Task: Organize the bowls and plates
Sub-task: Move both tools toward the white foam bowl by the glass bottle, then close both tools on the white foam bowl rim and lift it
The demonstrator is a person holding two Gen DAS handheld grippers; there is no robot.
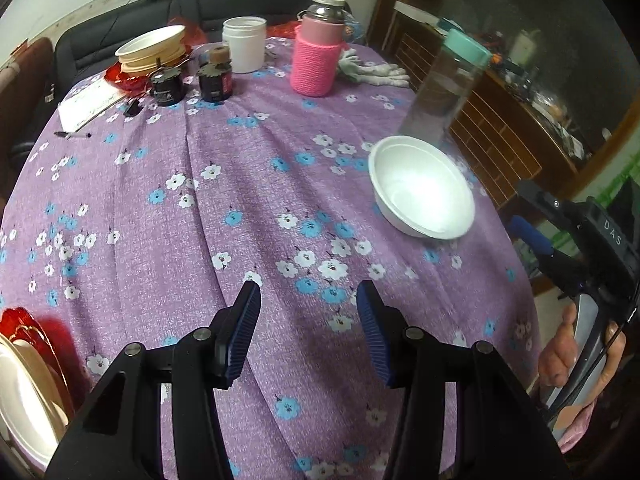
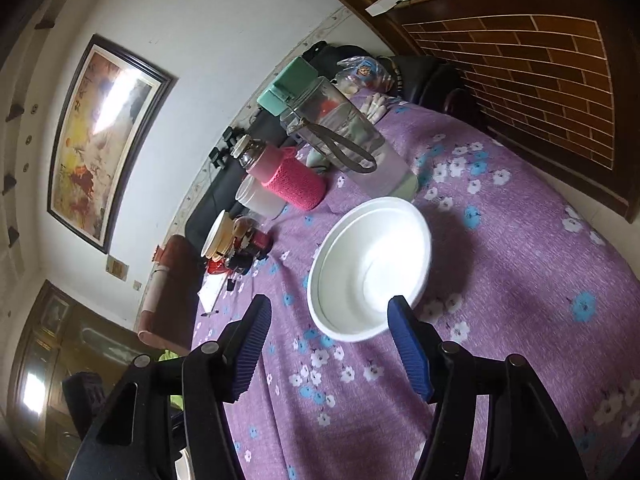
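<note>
The purple floral surface (image 2: 520,264) held a white bowl (image 2: 370,270); the right tool (image 2: 332,348), spread empty beside it, risked tipping its rim.

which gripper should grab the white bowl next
Right. The right gripper is open with the bowl just ahead of its jaws. The left gripper, also open, faces bare cloth, with the bowl off to its right.

The bowl (image 1: 422,188) sits on the tablecloth (image 1: 224,200) just before the water bottle (image 1: 444,92).
</note>
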